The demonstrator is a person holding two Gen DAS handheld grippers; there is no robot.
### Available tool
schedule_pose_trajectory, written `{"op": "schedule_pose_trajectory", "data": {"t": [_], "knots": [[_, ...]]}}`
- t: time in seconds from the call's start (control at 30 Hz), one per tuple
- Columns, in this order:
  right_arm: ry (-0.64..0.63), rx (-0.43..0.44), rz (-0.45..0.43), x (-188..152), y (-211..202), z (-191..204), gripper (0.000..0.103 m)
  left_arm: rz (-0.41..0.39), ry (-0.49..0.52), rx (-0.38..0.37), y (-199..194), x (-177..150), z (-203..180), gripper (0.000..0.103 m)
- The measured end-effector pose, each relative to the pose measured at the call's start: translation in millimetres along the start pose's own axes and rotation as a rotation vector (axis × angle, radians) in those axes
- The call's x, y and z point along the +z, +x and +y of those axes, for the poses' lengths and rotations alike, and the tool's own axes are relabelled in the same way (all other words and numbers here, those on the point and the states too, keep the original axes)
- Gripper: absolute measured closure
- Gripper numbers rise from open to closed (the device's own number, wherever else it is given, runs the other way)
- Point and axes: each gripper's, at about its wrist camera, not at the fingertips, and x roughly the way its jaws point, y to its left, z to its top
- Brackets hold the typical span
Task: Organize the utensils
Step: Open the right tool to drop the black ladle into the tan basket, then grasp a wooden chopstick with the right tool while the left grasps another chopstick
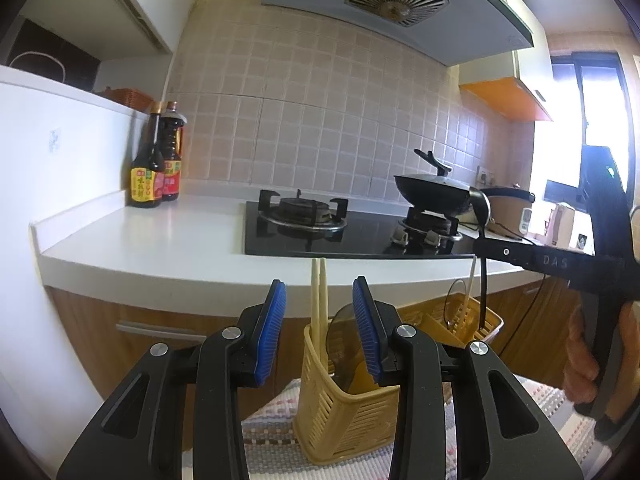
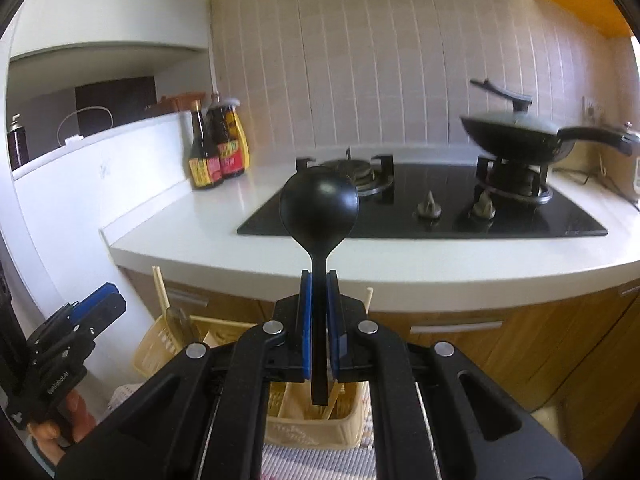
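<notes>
My right gripper (image 2: 319,280) is shut on the handle of a black spoon (image 2: 319,204), bowl up, handle end hanging over a yellow slotted utensil basket (image 2: 316,428). In the left wrist view the spoon (image 1: 481,208) hangs above that basket's far end (image 1: 486,322). My left gripper (image 1: 320,300) is open and empty, just in front of the basket's near compartment (image 1: 344,412), which holds two pale chopsticks (image 1: 318,300) and a dark translucent spatula (image 1: 344,332). The left gripper also shows at the left of the right wrist view (image 2: 92,304).
The basket stands on a striped cloth (image 1: 272,420) below a white counter (image 1: 160,240). On the counter are two sauce bottles (image 1: 154,168), a black gas hob (image 1: 340,228) and a wok (image 1: 432,192). Wooden cabinet drawers (image 2: 480,344) sit behind the basket.
</notes>
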Motion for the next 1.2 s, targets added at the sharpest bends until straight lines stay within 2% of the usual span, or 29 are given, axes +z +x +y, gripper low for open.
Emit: {"op": "schedule_pose_trajectory", "data": {"t": [0.27, 0.4, 0.43, 0.53, 0.6, 0.67, 0.7, 0.8, 0.87, 1.0, 1.13, 1.2], "knots": [[-0.015, -0.002, -0.099, -30.9, 8.1, -1.0, 0.098, 0.016, -0.007, 0.004, -1.6, -4.0, 6.4, 0.069], [-0.027, 0.016, -0.083, -40.5, 6.7, -0.8, 0.097, 0.029, -0.020, 0.002, -1.4, -4.8, 13.2, 0.069], [-0.029, 0.017, -0.073, -41.9, 4.4, -0.7, 0.091, 0.030, -0.029, -0.001, -2.3, -5.2, 14.4, 0.069], [-0.034, 0.026, -0.056, -44.1, -7.0, 0.0, 0.049, 0.034, -0.054, -0.009, -5.5, -5.2, 18.4, 0.069], [-0.043, -0.002, -0.078, -46.1, -21.4, 0.8, 0.049, 0.044, -0.062, -0.011, -10.6, -5.7, 19.1, 0.069], [-0.038, -0.001, -0.057, -46.1, -34.9, -0.5, 0.049, 0.060, -0.057, -0.017, -17.5, -6.6, 18.4, 0.069], [-0.033, 0.001, -0.038, -45.9, -40.7, -1.2, 0.049, 0.074, -0.049, -0.012, -22.7, -7.4, 17.2, 0.069], [-0.049, -0.009, 0.092, -46.0, -52.6, 0.9, 0.049, 0.145, -0.041, -0.026, -33.6, -7.6, 15.1, 0.069], [-0.069, -0.036, 0.194, -49.8, -58.4, 3.7, 0.049, 0.224, -0.049, -0.066, -44.5, -9.4, 12.0, 0.068], [-0.063, -0.060, 0.377, -65.8, -65.2, 5.2, 0.049, 0.378, -0.049, -0.123, -64.4, -21.1, 1.2, 0.058], [-0.026, -0.059, 0.546, -88.8, -64.7, 2.9, 0.048, 0.525, -0.006, -0.154, -79.2, -44.0, -14.5, 0.058], [0.002, -0.055, 0.640, -105.2, -59.7, 1.0, 0.040, 0.626, 0.011, -0.163, -80.9, -60.6, -23.8, 0.058]]}}
